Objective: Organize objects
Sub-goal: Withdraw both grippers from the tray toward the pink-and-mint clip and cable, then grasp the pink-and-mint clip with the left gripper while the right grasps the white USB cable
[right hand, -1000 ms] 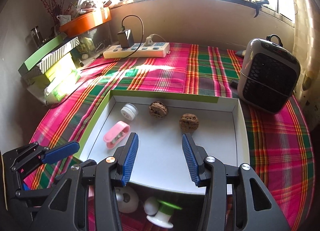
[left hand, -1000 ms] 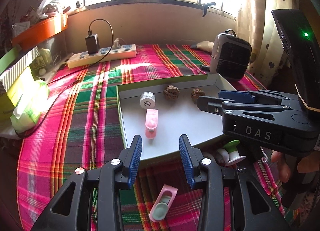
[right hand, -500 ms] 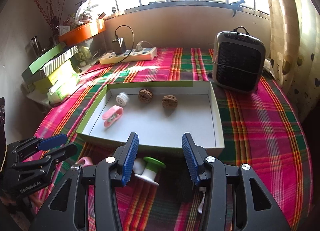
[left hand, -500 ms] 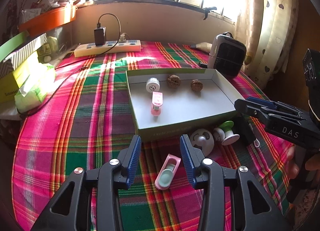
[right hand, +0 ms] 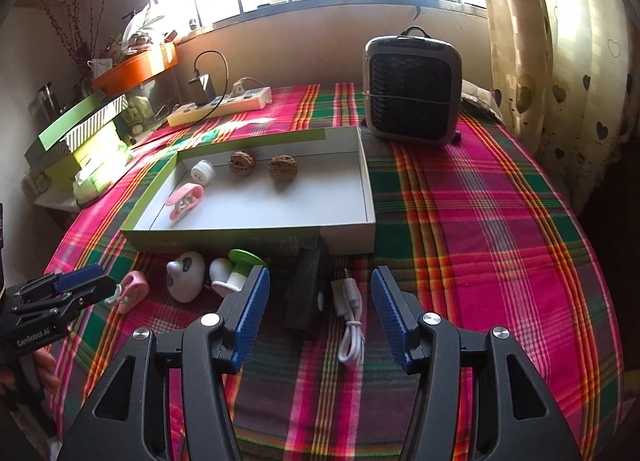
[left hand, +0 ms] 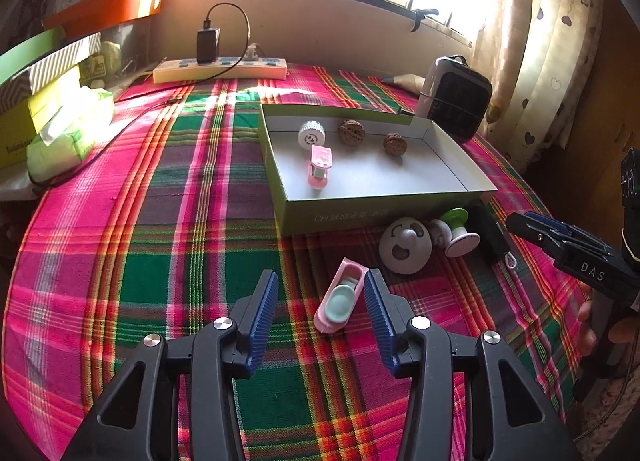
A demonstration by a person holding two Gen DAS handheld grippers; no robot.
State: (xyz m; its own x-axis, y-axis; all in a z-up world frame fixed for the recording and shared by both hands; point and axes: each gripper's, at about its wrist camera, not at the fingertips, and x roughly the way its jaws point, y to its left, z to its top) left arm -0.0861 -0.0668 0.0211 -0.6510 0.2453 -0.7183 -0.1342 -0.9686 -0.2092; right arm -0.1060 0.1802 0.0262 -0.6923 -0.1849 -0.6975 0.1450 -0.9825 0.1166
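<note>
The left tool point(left hand: 320, 301) hangs low over the plaid tabletop point(left hand: 140, 245) with its jaws spread wide, the pink clip point(left hand: 340, 300) lying between its blue pads and touching neither as far as I can tell. The right tool point(right hand: 318, 303) is likewise wide apart and holds nothing, with the black stick point(right hand: 306, 293) and white cable point(right hand: 351, 321) lying between its fingers, just in front of the shallow box point(right hand: 344, 237).

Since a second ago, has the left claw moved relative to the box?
Yes. The left claw has pulled back from the box and now brackets the pink clip on the tablecloth, open, nearer than the box.
</note>
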